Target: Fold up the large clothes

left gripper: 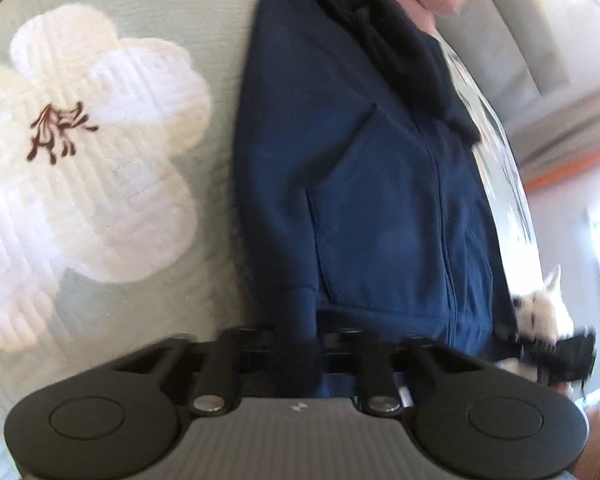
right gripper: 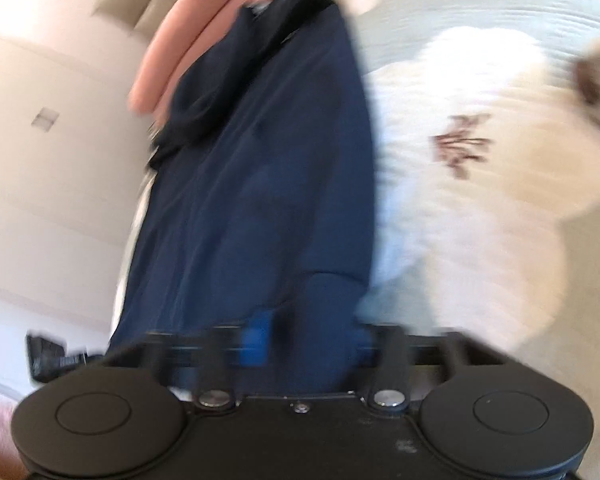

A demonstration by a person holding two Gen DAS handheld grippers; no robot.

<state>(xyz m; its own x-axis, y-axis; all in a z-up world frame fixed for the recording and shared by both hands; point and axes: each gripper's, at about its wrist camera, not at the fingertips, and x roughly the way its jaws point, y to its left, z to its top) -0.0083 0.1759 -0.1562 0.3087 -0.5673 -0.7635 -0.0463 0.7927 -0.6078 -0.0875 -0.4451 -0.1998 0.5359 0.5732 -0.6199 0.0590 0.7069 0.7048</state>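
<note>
Two tools, left tool (left gripper: 316, 354) and right tool (right gripper: 300, 344), each clench the near hem of a navy hoodie (left gripper: 364, 184), stretched lengthwise away across a floral bedspread (left gripper: 100, 140).

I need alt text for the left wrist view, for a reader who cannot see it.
A navy hoodie lies on a pale green bedspread printed with big white flowers. The left gripper, at the bottom edge, is shut on the hoodie's hem. The picture is blurred.
</note>
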